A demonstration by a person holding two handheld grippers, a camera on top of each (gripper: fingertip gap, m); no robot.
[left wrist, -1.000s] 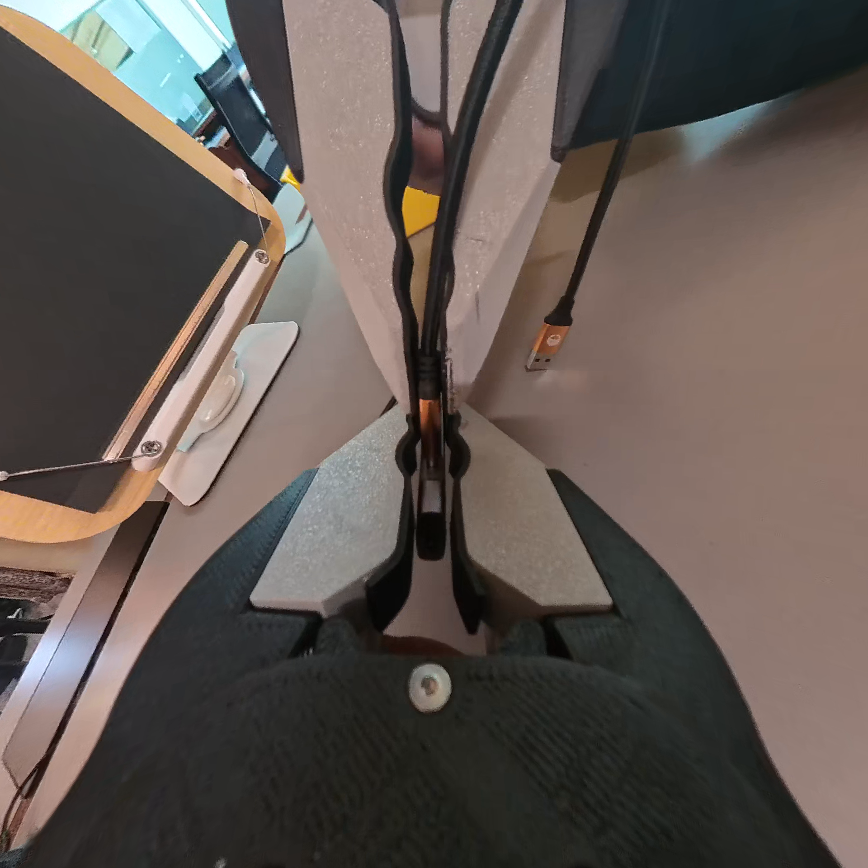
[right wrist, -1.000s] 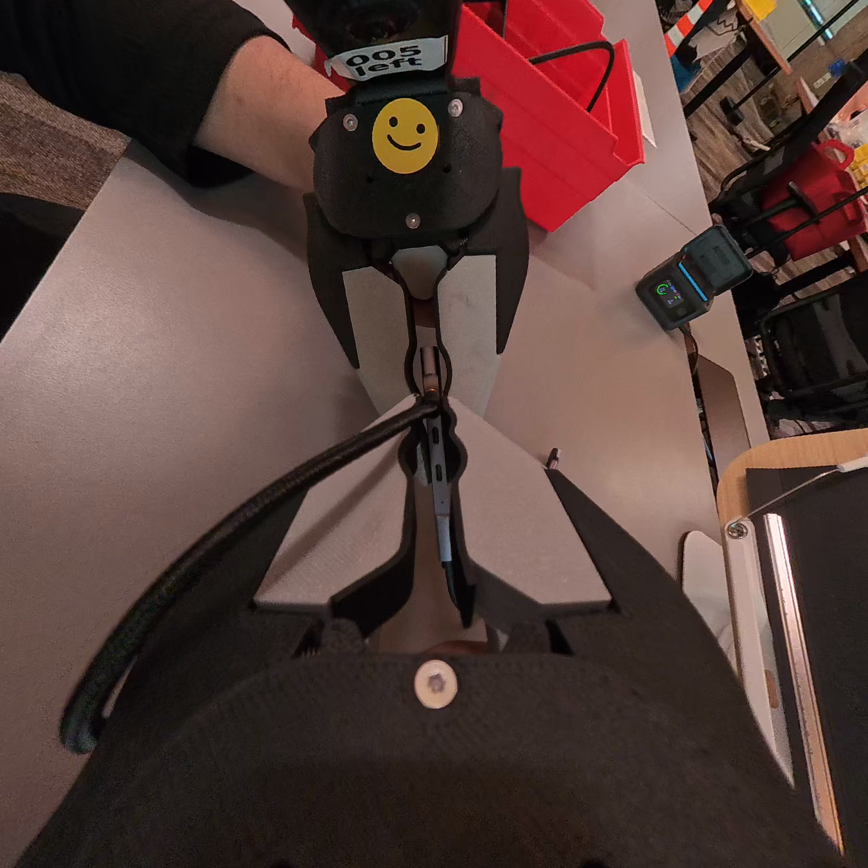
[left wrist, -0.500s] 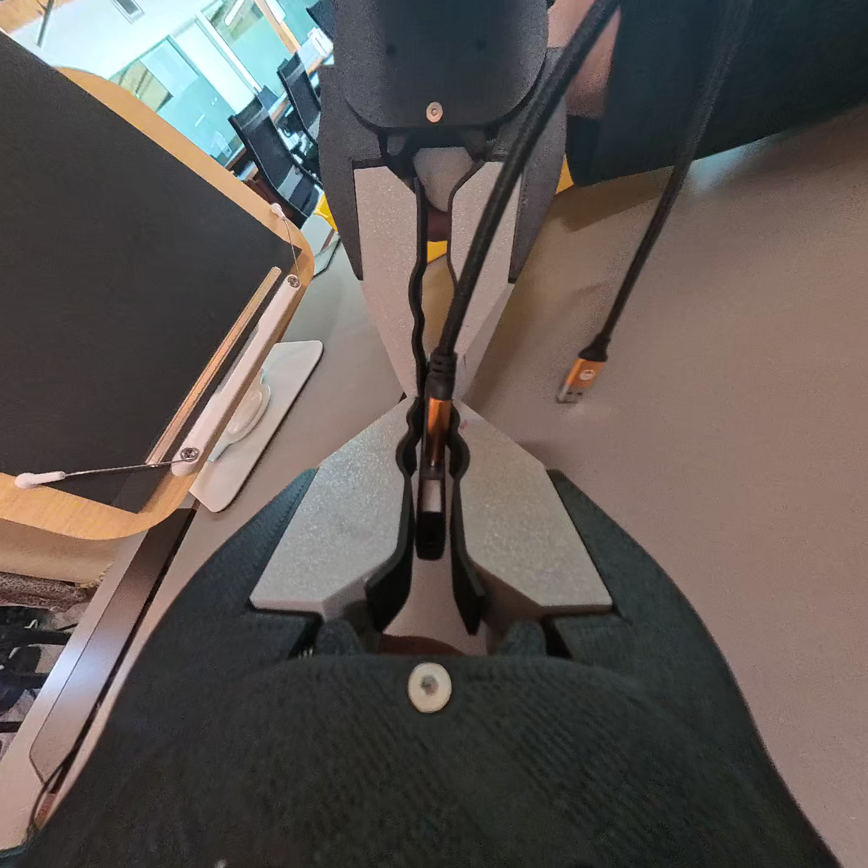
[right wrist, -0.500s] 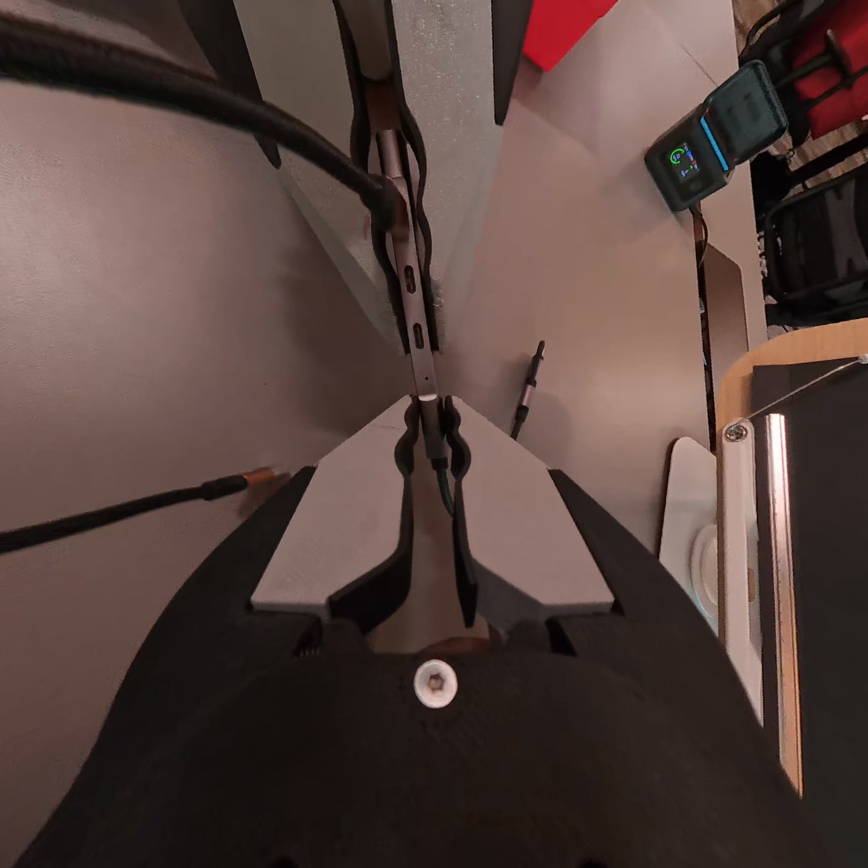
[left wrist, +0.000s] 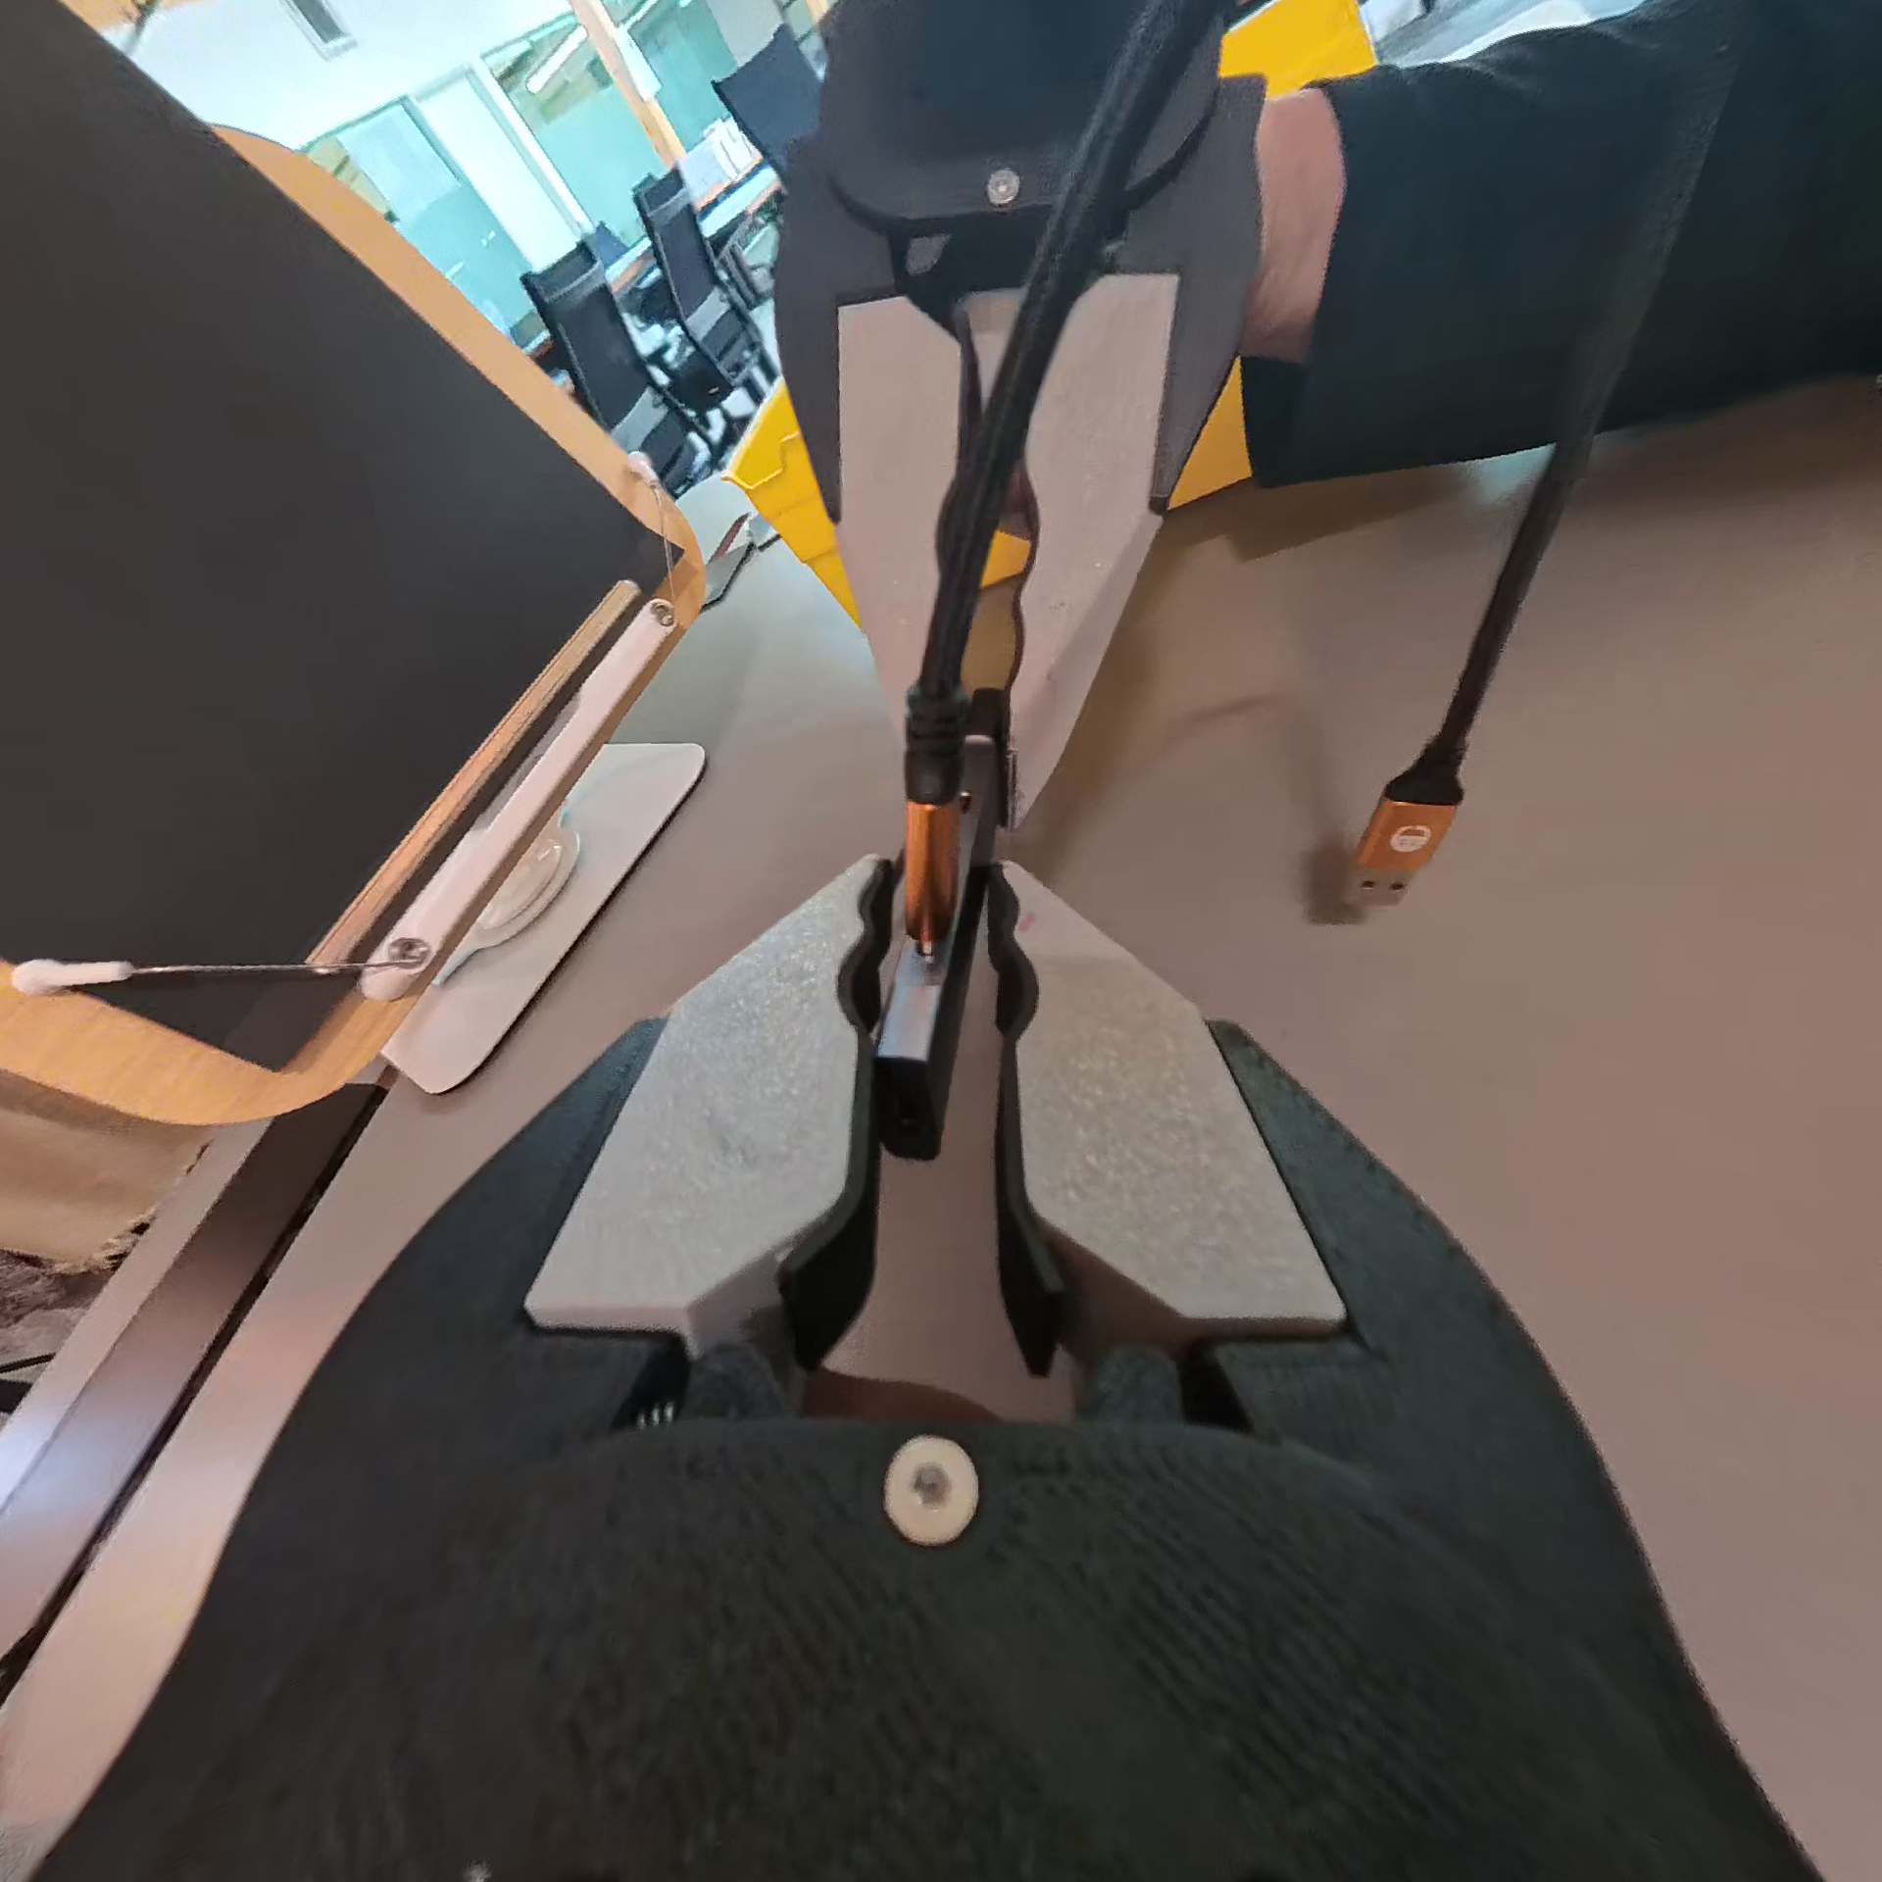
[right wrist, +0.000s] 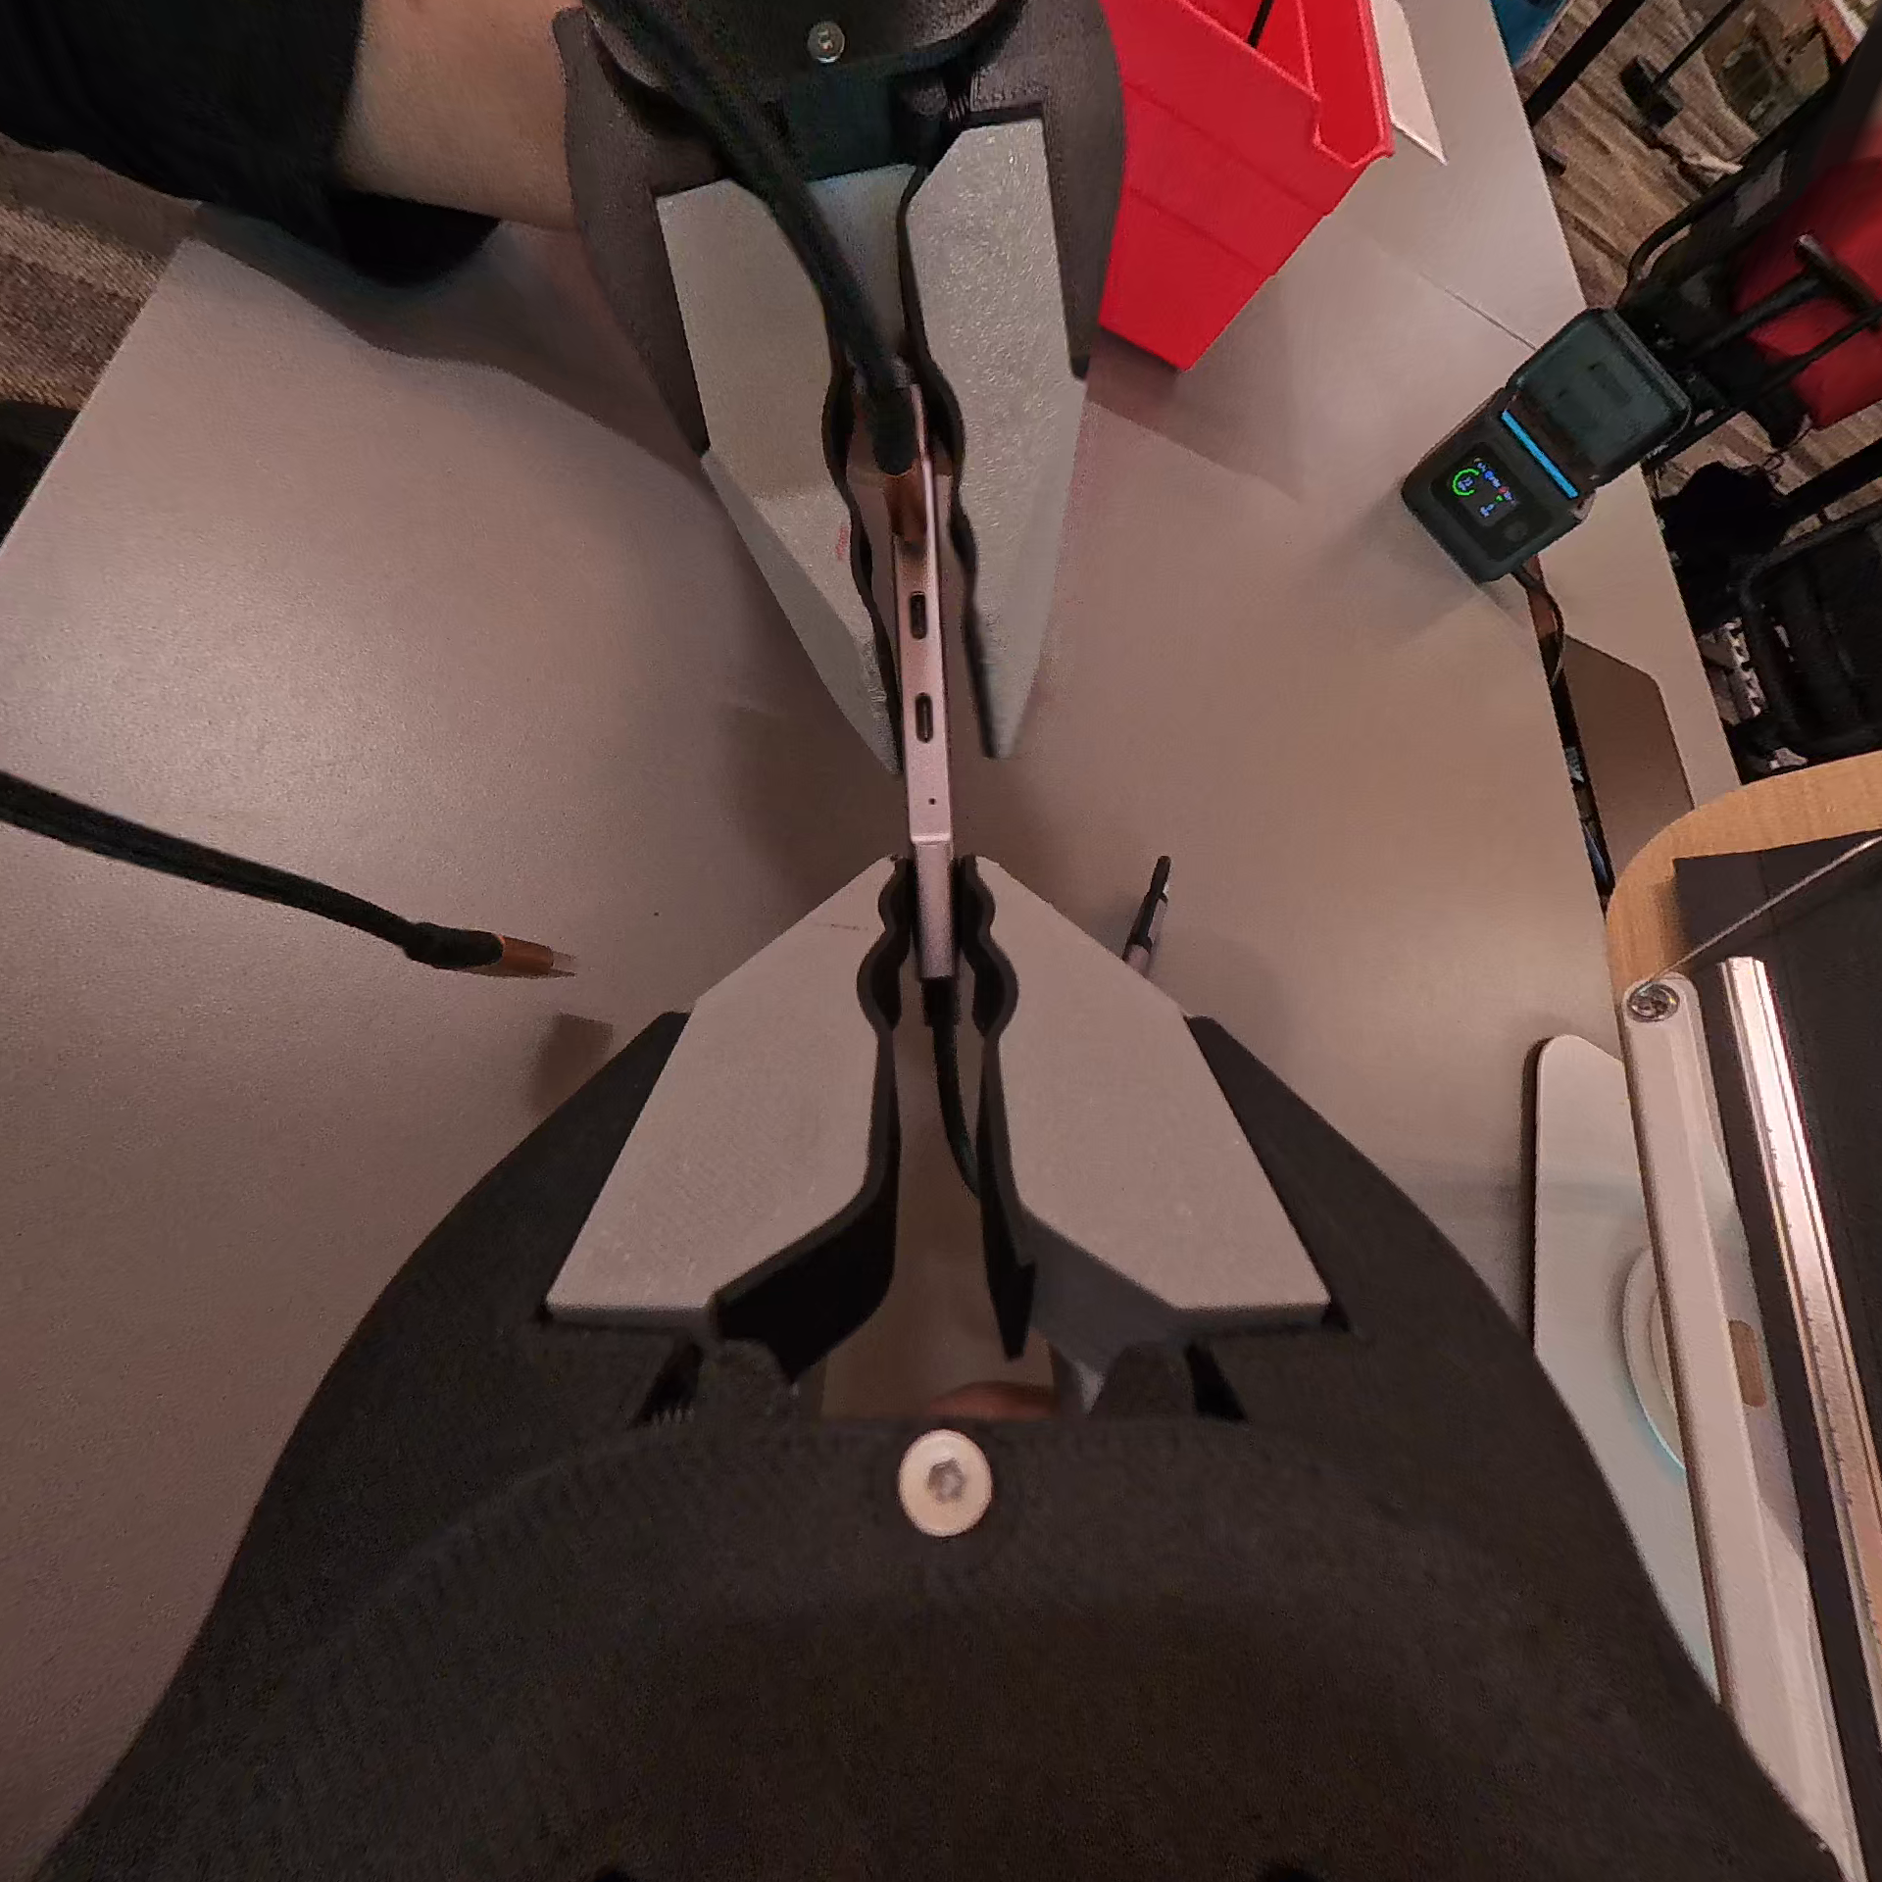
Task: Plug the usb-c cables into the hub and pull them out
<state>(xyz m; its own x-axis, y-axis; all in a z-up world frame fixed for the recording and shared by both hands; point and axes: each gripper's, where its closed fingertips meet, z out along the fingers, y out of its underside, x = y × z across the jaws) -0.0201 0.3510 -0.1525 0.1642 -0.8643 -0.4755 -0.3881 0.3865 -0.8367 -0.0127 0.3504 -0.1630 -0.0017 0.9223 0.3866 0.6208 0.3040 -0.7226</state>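
Observation:
A slim silver hub (right wrist: pixel 932 805) is held above the grey table (right wrist: pixel 306 662) between my two grippers. My right gripper (right wrist: pixel 932 866) is shut on the hub's near end, where its own black tail cable leaves. My left gripper (left wrist: pixel 942 876) surrounds the other end (left wrist: pixel 917 1059); its jaws stand slightly apart, with a gap beside the tilted hub. An orange-sleeved plug (left wrist: pixel 932 855) on a black braided cable sits in the hub's end port, also seen in the right wrist view (right wrist: pixel 904 499). Two ports (right wrist: pixel 920 667) are empty. A loose orange plug (right wrist: pixel 509 957) hangs at the left.
Another orange cable end (left wrist: pixel 1405 845) hangs right of the hub. A dark plug (right wrist: pixel 1146 917) lies on the table. A red bin (right wrist: pixel 1222 204), a yellow bin (left wrist: pixel 794 489), a small screened device (right wrist: pixel 1507 489) and a wood-framed black board (left wrist: pixel 255 509) on a white base (left wrist: pixel 570 876) surround the area. The grippers are tip to tip, or close to it.
My right gripper let go at the plug, slid back along the hub and shut on its near end. My left gripper's jaws have widened a little and the hub now sits tilted in them.

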